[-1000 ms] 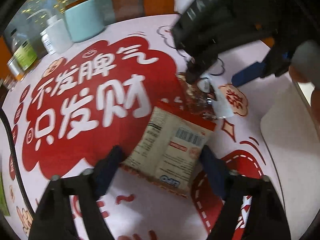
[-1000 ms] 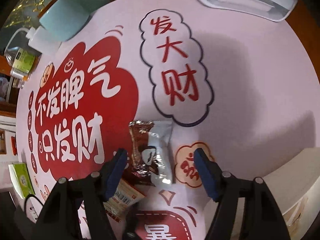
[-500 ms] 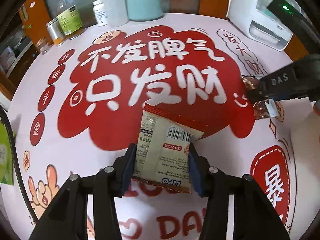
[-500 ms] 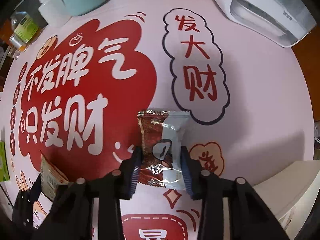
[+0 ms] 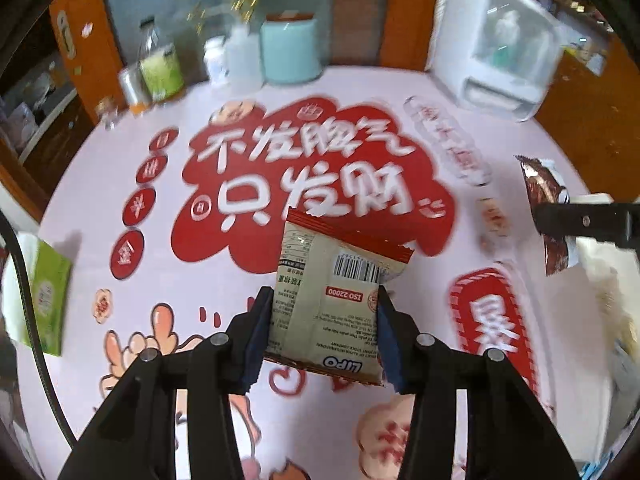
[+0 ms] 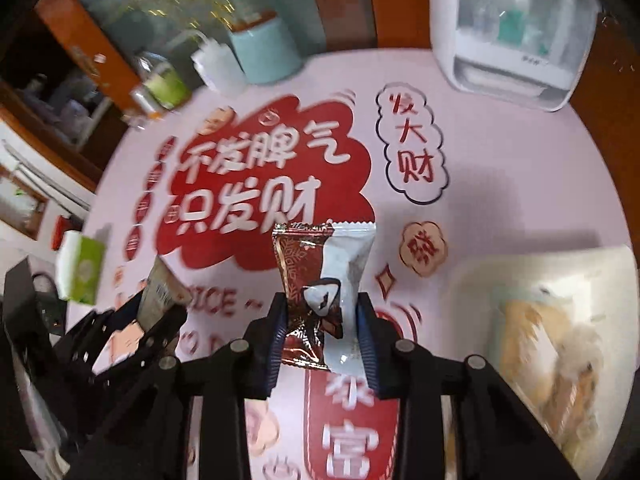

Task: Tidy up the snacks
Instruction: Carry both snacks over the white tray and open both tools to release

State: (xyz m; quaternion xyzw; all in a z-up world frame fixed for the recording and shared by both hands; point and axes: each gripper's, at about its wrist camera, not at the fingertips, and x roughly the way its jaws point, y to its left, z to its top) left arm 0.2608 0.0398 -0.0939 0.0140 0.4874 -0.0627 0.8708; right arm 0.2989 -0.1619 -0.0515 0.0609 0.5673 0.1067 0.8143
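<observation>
My left gripper (image 5: 322, 328) is shut on a beige snack packet with a red top edge and a barcode (image 5: 328, 300), held above the pink table mat. My right gripper (image 6: 322, 340) is shut on a brown and silver snack packet (image 6: 320, 280), also lifted off the mat. The right gripper and its brown packet (image 5: 544, 196) show at the right edge of the left wrist view. The left gripper and its beige packet (image 6: 160, 292) show at the lower left of the right wrist view.
A cream tray (image 6: 476, 280) with several pale snacks sits at the right. A white appliance (image 6: 508, 36) stands at the back right. A teal canister (image 5: 290, 50), white bottles and jars stand at the back. A green tissue pack (image 5: 46, 300) lies at the left.
Both grippers closed on their packets and lifted them off the mat. Both cameras now sit higher and further back, showing more of the table.
</observation>
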